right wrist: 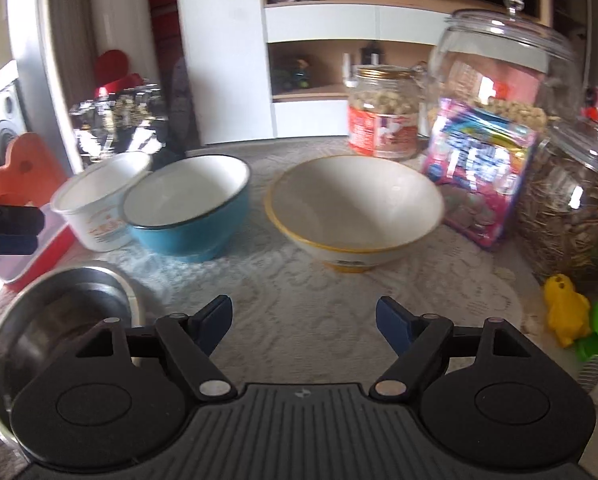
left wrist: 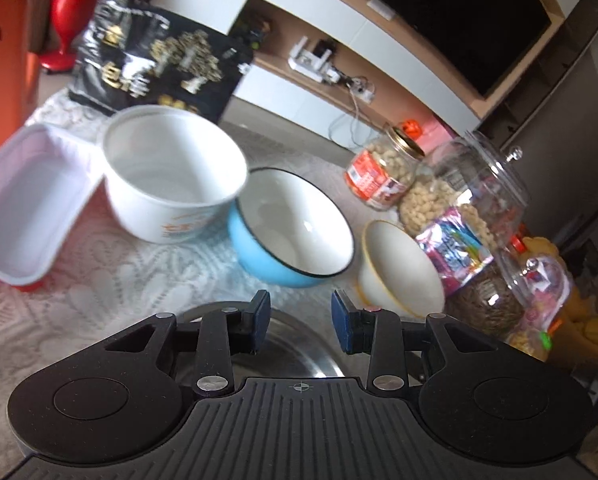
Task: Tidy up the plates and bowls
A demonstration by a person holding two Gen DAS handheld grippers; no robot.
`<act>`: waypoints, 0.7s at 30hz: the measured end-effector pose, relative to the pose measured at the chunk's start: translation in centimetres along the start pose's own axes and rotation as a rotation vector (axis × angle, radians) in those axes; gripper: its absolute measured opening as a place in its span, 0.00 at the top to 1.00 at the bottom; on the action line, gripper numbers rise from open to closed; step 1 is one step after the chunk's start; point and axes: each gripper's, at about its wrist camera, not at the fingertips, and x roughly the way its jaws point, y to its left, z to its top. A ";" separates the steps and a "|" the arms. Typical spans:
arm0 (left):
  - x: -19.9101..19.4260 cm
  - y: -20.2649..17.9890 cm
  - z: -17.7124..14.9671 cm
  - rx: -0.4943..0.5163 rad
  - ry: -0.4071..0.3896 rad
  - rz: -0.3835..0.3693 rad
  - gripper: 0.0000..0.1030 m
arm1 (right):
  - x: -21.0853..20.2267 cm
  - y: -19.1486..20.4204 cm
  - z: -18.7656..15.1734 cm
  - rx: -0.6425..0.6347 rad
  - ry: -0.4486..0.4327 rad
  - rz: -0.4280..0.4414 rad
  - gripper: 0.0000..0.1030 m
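On the lace-covered table (left wrist: 111,300) several bowls stand in a row. From left to right they are a white paper bowl (left wrist: 171,176) (right wrist: 99,208), a blue bowl (left wrist: 295,224) (right wrist: 191,208) with a white inside, and a white bowl with a yellow rim (left wrist: 399,268) (right wrist: 355,208). Near the front stands a steel bowl (left wrist: 295,344) (right wrist: 59,312). My left gripper (left wrist: 300,316) hangs open above the steel bowl with nothing between its fingers. My right gripper (right wrist: 303,314) is open wide over bare cloth, short of the yellow-rimmed bowl.
A white rectangular tub with a red outside (left wrist: 27,200) lies at the left. Clear jars (right wrist: 383,116) (right wrist: 499,80), a pink snack packet (right wrist: 479,176) and a jar of seeds (right wrist: 567,216) crowd the right. A black bag (left wrist: 155,56) stands behind, and a yellow toy (right wrist: 567,308) sits front right.
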 end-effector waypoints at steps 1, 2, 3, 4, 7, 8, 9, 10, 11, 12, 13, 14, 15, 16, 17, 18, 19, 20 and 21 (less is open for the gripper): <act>1.1 -0.8 0.2 0.015 0.021 -0.010 0.64 | 0.4 -0.9 0.0 0.009 0.009 -0.049 0.23; 2.3 -1.5 0.5 0.037 0.038 -0.010 0.64 | 0.7 -1.6 0.1 0.016 0.015 -0.078 0.23; 3.5 -2.3 0.7 0.056 0.051 0.007 0.64 | 1.0 -2.7 -0.1 0.029 0.025 -0.092 0.23; 4.3 -2.7 1.0 0.063 0.051 0.034 0.64 | 1.4 -3.7 -0.4 0.047 0.042 -0.083 0.23; 5.9 -3.8 1.6 0.092 0.044 0.090 0.64 | 2.9 -6.6 -1.4 0.108 0.130 -0.018 0.23; 6.5 -4.2 1.7 0.103 0.056 0.082 0.64 | 3.3 -7.5 -1.7 0.153 0.148 -0.014 0.23; 6.8 -4.4 1.6 0.115 0.070 0.068 0.64 | 3.6 -8.2 -1.7 0.192 0.158 -0.003 0.23; 7.5 -5.0 1.5 0.135 0.086 0.051 0.64 | 3.4 -8.8 -1.7 0.233 0.161 0.024 0.23; 8.0 -5.3 1.3 0.152 0.096 0.044 0.64 | 3.2 -9.3 -1.6 0.263 0.151 0.051 0.23; 8.7 -5.8 1.0 0.172 0.111 0.036 0.64 | 2.9 -9.6 -1.6 0.281 0.135 0.067 0.23; 9.3 -6.1 0.7 0.182 0.123 0.031 0.64 | 2.6 -9.8 -1.6 0.286 0.120 0.067 0.23; 9.9 -6.3 0.5 0.187 0.135 0.023 0.64 | 2.5 -9.7 -1.6 0.282 0.104 0.051 0.23; 10.5 -6.5 0.2 0.183 0.145 0.012 0.64 | 2.2 -9.6 -1.6 0.274 0.089 0.033 0.23; 11.0 -6.6 0.1 0.172 0.149 0.001 0.64 | 2.0 -9.4 -1.5 0.265 0.074 0.017 0.23; 11.3 -6.6 0.1 0.161 0.149 -0.006 0.64 | 1.7 -9.1 -1.2 0.253 0.055 0.006 0.24; 11.6 -6.8 0.2 0.152 0.146 -0.009 0.64 | 1.4 -9.0 -0.9 0.241 0.036 0.001 0.25; 11.9 -7.0 0.4 0.149 0.142 -0.008 0.64 | 1.3 -8.8 -0.1 0.220 0.012 0.006 0.28; 12.3 -7.3 0.7 0.154 0.135 0.000 0.64 | 1.3 -8.7 0.8 0.196 -0.008 0.012 0.29; 12.8 -7.8 1.1 0.165 0.130 0.014 0.64 | 1.4 -8.7 1.8 0.169 -0.023 0.018 0.31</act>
